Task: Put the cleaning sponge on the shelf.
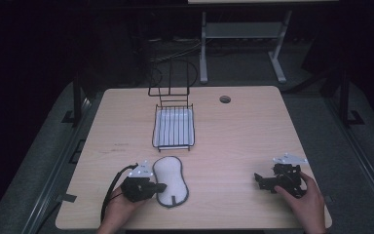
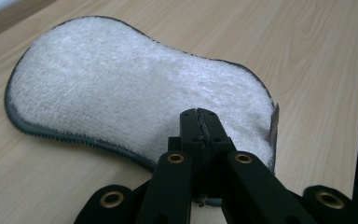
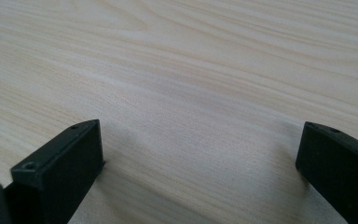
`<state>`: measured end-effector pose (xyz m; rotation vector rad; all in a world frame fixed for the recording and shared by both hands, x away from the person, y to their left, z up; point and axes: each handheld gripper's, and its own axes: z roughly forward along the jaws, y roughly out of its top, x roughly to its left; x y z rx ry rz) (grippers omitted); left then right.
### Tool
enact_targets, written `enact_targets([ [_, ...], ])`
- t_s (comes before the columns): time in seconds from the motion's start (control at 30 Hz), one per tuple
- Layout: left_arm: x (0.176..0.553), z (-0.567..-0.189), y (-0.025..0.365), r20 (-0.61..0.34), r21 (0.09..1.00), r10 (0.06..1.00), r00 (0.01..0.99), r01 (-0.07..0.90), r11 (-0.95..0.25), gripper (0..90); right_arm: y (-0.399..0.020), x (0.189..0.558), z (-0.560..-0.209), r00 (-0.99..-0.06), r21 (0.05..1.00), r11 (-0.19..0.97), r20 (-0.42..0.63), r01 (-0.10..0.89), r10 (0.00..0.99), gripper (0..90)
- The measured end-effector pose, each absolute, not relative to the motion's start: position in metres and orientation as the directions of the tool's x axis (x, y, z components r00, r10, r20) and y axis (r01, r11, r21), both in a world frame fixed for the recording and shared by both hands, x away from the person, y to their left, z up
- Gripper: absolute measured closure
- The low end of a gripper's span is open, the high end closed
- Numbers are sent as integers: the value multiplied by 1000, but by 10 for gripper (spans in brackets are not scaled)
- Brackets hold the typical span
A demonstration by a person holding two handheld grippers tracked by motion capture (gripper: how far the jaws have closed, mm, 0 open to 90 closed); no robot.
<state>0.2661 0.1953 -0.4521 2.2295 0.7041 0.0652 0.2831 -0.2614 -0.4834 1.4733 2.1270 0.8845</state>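
Note:
A white fluffy pad [image 1: 173, 178] with dark grey trim, shaped like a peanut, lies flat on the wooden table near its front edge. My left gripper [image 1: 162, 186] comes in from the pad's left side, and its tips are over the pad's edge. In the left gripper view the two black jaws are pressed together above the pad [image 2: 121, 88], and the left gripper [image 2: 199, 115] has nothing visible between them. My right gripper [image 1: 258, 178] rests at the front right, pointing left. Its jaws stand wide apart over bare wood, so the right gripper [image 3: 200, 154] is open.
A black wire rack [image 1: 174, 127] with a white liner stands at the middle of the table, its tall wire back at the far side. A round cable hole [image 1: 225, 99] sits at the far right. Bare table [image 1: 233, 146] lies between the two grippers.

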Motion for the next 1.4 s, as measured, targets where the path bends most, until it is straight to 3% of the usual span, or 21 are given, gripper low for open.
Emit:
enact_targets([
  [0.43, 268, -447, 175, -178, 712, 466, 866, 441, -547, 898, -261, 283, -483, -362, 696, 242, 26, 676, 932, 1],
  [1.0, 328, -432, 177, -62, 724, 543, 837, 412, -553, 898, -261, 283, -483, -360, 696, 241, 27, 676, 933, 2],
  [1.4, 346, -445, 178, -45, 686, 585, 810, 450, -571, 898, -261, 283, -483, -360, 696, 242, 26, 676, 933, 2],
])
